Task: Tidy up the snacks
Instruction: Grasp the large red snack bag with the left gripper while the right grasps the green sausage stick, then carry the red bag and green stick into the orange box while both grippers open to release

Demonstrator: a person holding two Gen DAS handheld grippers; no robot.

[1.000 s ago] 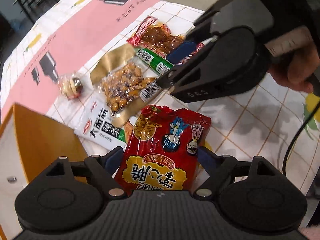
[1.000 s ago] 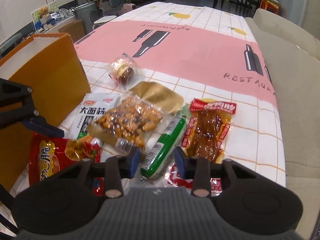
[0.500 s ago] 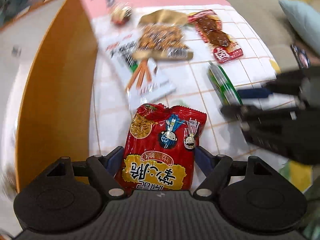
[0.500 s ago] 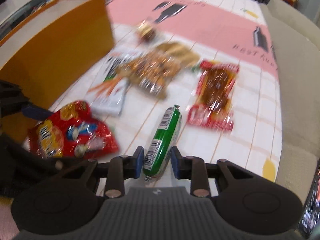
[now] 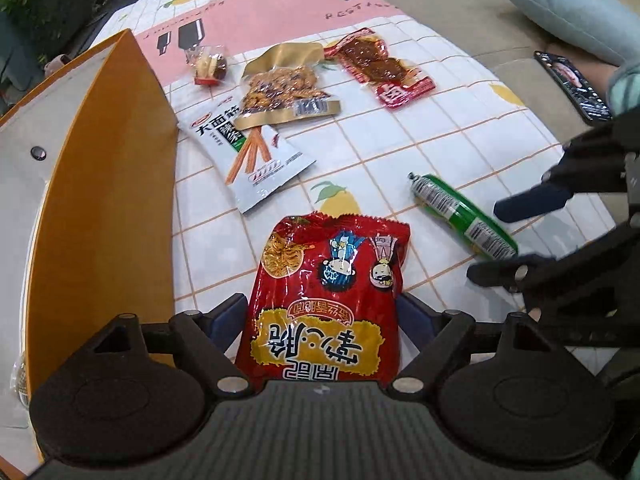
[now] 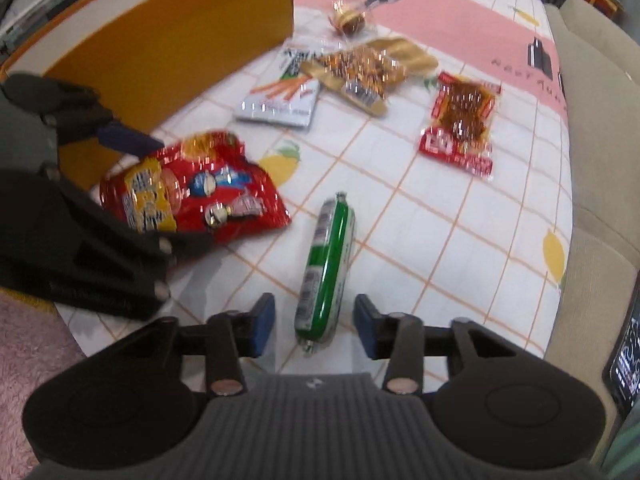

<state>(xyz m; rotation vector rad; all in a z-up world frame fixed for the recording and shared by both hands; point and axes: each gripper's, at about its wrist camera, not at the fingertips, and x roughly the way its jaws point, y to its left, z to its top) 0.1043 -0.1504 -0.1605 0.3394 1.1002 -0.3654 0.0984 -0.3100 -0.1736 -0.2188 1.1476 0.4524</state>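
Observation:
My left gripper is shut on a red snack bag, held above the tablecloth beside the orange box. The bag and left gripper also show in the right wrist view. My right gripper is open, its blue pads either side of a green sausage stick that lies on the cloth, apart from both pads. The stick and the right gripper show at the right of the left wrist view.
On the cloth lie a white noodle-stick packet, a gold nut packet, a red meat packet and a small wrapped sweet. A phone and a blue cushion lie on the sofa at right.
My right gripper dragged the green stick toward the near edge, then opened off it. My left gripper carried the red bag along the box and has steadied.

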